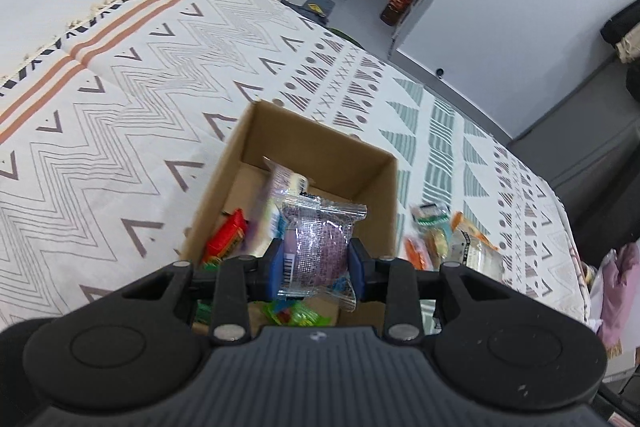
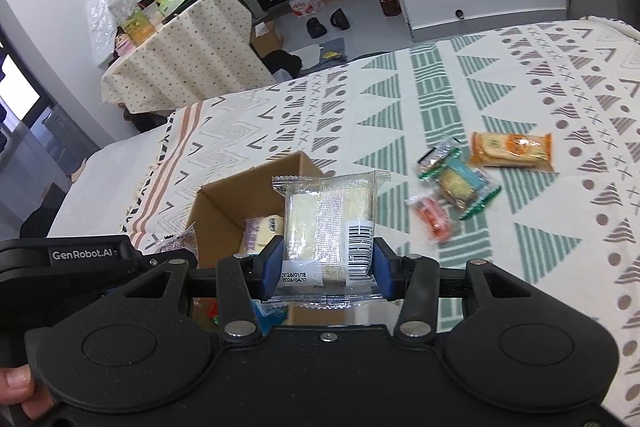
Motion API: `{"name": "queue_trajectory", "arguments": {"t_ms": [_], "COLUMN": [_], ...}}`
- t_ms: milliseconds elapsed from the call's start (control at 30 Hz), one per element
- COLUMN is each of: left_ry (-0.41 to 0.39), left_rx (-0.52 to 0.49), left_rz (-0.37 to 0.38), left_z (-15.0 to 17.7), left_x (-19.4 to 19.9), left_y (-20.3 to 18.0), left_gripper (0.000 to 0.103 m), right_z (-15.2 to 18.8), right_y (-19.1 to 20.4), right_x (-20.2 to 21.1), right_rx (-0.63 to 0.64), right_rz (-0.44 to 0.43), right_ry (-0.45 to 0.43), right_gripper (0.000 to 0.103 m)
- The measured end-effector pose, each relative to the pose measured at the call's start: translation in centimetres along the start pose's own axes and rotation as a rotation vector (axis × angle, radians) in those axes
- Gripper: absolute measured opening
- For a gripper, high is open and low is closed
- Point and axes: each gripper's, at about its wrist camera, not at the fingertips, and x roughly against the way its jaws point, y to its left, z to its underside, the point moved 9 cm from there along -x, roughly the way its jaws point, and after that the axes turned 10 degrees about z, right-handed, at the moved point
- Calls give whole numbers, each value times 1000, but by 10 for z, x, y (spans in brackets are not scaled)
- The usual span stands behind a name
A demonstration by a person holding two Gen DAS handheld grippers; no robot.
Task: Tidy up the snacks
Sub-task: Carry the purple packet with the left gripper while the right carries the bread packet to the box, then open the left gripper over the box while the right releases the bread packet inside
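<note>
1. Blue pads on your left tongs [image 1: 317,267] are closed on a purple packet [image 1: 320,247], which hangs over the open box [image 1: 248,147].
2. Your right tongs [image 2: 325,269] are likewise clamped, on a clear packet [image 2: 330,227] of pale biscuit, near the box's [image 2: 224,203] right side and, as far as the view shows, above the rim.
3. Both packets look ready to drop, so lower the purple one well inside the walls before you part the pads; a release from this height could bounce it off the cardboard edge.
4. Let one go at a time. The two tongs sit close together over a small opening and could knock each other.
5. Inside the box you can see a red packet [image 1: 226,237], green wrappers [image 1: 292,315] near the front wall and a pale packet [image 2: 264,229] further back; aim for the bare floor toward the far corner.
6. Beyond the box, on the patterned cloth [image 2: 520,99] over the counter, loose snacks remain: an orange packet [image 2: 512,151], a teal-edged one [image 2: 460,187] and a red-orange one [image 2: 434,219].
7. I judge the job about half done; take those three next, nearest first.
</note>
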Motion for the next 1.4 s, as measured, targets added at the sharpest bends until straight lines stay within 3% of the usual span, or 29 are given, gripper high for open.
{"name": "queue_trajectory", "arguments": {"t_ms": [733, 1067, 1267, 1400], "left_ry": [-7, -8, -6, -4], "left_rx": [20, 49, 52, 42], "left_rz": [-22, -44, -63, -79], "left_z": [-56, -65, -60, -55], "left_x": [-26, -22, -16, -12], "left_y": [29, 42, 44, 38], "left_gripper": [33, 45, 53, 64], "right_z": [-25, -32, -32, -30], "right_y": [50, 70, 61, 46], "right_x": [-40, -46, -40, -32], "right_rx": [54, 85, 61, 46], "right_rz": [-13, -28, -17, 2], "right_ry": [28, 22, 17, 16], "right_gripper": [45, 48, 49, 51]}}
